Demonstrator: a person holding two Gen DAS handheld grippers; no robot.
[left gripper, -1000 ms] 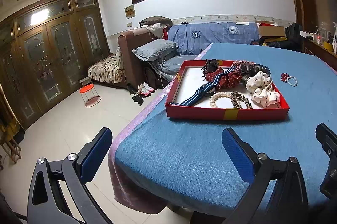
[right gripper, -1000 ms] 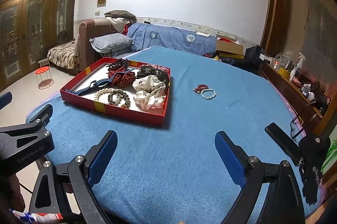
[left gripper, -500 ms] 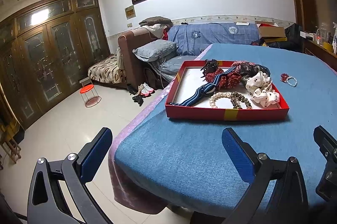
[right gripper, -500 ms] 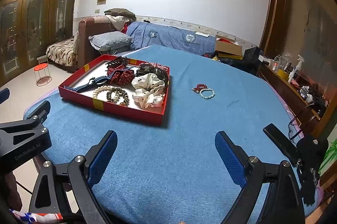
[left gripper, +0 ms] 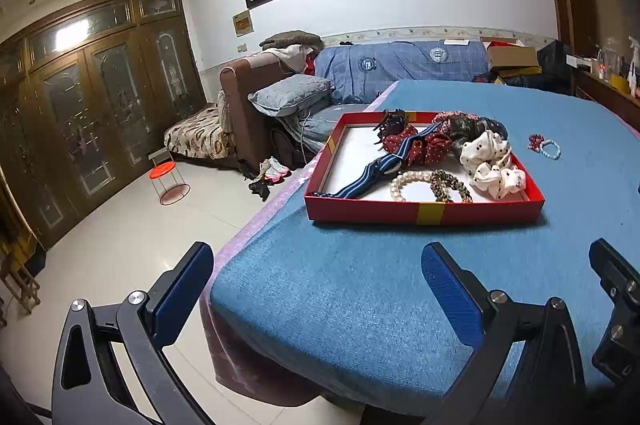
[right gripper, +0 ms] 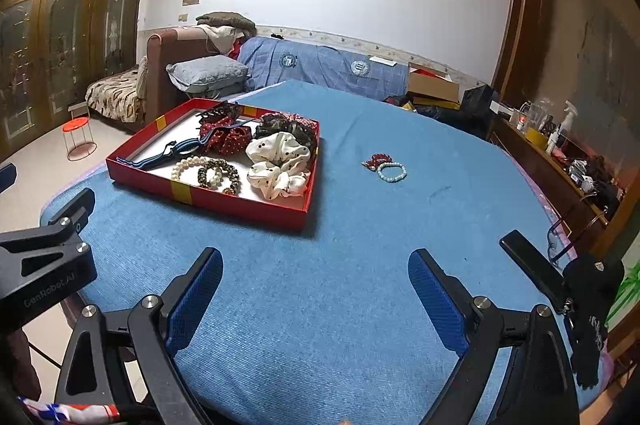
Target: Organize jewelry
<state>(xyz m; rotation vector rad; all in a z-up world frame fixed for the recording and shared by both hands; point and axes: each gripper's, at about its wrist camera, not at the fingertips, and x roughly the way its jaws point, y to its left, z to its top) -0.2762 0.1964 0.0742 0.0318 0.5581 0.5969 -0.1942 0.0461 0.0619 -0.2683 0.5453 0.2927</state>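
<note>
A red tray [right gripper: 208,196] [left gripper: 424,213] sits on the blue-covered table and holds scrunchies, a striped band, a pearl bracelet [right gripper: 188,165] and a dark beaded bracelet [right gripper: 218,173]. To the tray's right, loose on the cloth, lie a pale bead bracelet [right gripper: 392,172] [left gripper: 550,149] and a red item [right gripper: 374,161] touching it. My right gripper [right gripper: 314,289] is open and empty above the table's near part. My left gripper [left gripper: 316,285] is open and empty over the table's near left corner.
A black phone [right gripper: 532,271], glasses [right gripper: 576,237] and a black cap [right gripper: 592,309] lie at the table's right edge. The table's left edge [left gripper: 256,221] drops to a tiled floor. A sofa [right gripper: 320,69] stands behind the table.
Both grippers have shifted slightly; the right one has moved a little forward and up over the table. Nothing was grasped or released.
</note>
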